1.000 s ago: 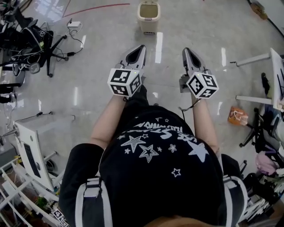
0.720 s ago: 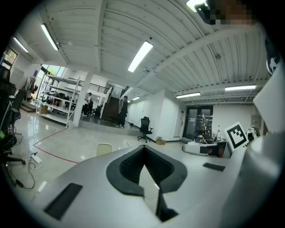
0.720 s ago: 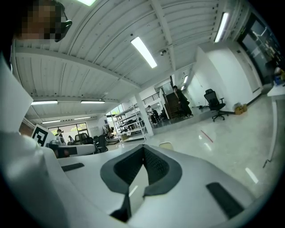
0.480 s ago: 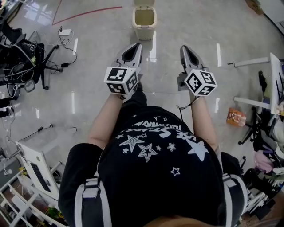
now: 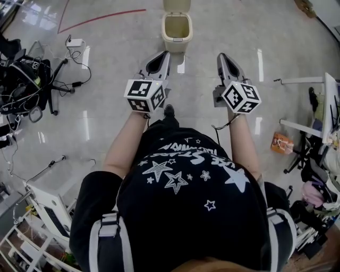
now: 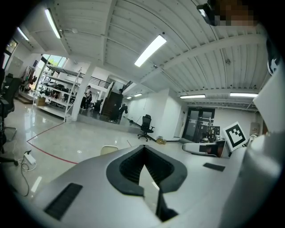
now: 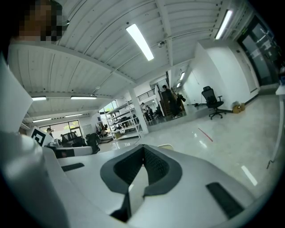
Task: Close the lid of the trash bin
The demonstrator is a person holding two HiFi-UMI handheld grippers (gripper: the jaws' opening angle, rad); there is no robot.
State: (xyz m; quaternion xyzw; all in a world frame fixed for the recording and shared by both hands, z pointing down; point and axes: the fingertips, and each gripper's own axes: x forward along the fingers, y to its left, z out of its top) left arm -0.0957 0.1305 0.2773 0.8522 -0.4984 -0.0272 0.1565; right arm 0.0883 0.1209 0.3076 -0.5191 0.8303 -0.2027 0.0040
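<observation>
Edging lower at top centre, the beige plastic trash bin (image 5: pixel 177 44) is standing open, lid (image 5: pixel 176 5) upright; left claw (image 5: pixel 164 56) and right claw (image 5: pixel 221 57) are hovering clenched, empty, well short.

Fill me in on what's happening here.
A person stands on a glossy floor with a gripper in each hand, facing a beige trash bin a little way ahead. The bin's lid stands open, so the closing is not yet done. The left gripper and the right gripper both point toward the bin, but neither touches it. Both have their jaws together with nothing between them.
</observation>
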